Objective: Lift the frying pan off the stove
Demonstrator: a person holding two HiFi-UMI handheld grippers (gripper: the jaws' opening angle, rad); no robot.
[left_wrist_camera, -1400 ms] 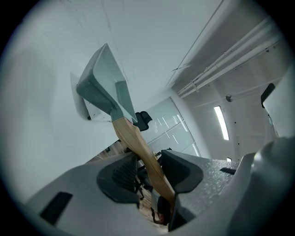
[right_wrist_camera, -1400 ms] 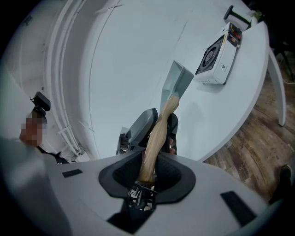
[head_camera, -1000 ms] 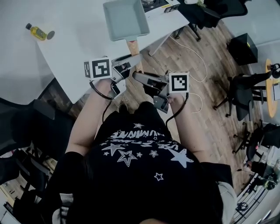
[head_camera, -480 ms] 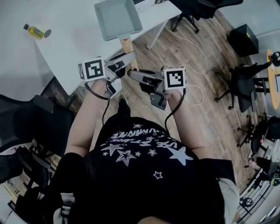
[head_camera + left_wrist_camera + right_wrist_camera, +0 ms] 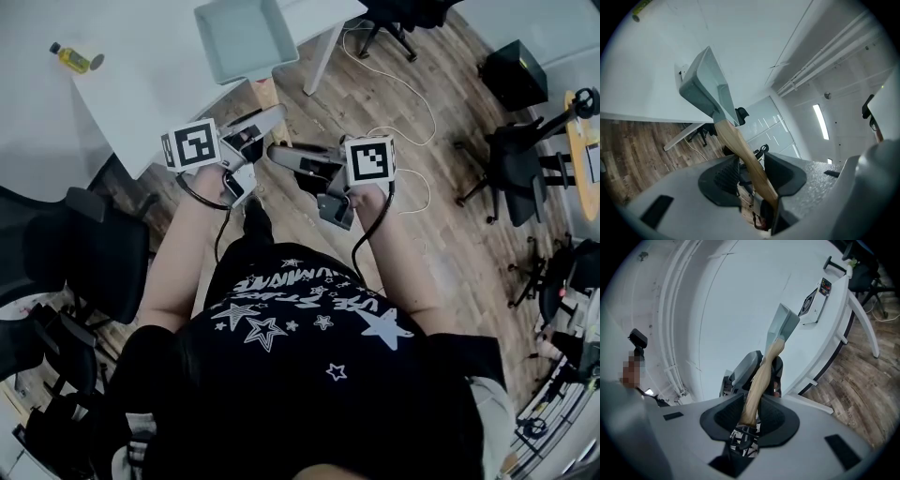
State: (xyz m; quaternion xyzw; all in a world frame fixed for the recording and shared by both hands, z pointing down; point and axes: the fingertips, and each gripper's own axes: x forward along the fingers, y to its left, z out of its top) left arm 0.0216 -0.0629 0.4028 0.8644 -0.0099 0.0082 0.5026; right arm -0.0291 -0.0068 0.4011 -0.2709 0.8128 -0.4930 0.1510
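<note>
The grey-green rectangular frying pan (image 5: 239, 37) hangs in the air over the white table's edge, its wooden handle (image 5: 266, 96) pointing toward me. My left gripper (image 5: 265, 122) is shut on the handle; in the left gripper view the handle (image 5: 743, 152) runs between the pads of the left gripper (image 5: 752, 171) up to the pan (image 5: 704, 83). My right gripper (image 5: 278, 153) clamps the handle's end from the right. In the right gripper view the handle (image 5: 758, 376) sits between the pads of the right gripper (image 5: 754, 411), with the pan (image 5: 783, 324) beyond. The stove (image 5: 814, 298) lies flat on the table, apart from the pan.
The white table (image 5: 112, 84) carries a small oil bottle (image 5: 73, 58) at the far left. Black office chairs stand at the left (image 5: 66, 253) and right (image 5: 520, 159). A white cable (image 5: 412, 94) trails over the wooden floor (image 5: 441, 253).
The pan and both grippers have shifted a little to the left, nearer the oil bottle. Both grips on the handle look unchanged.
</note>
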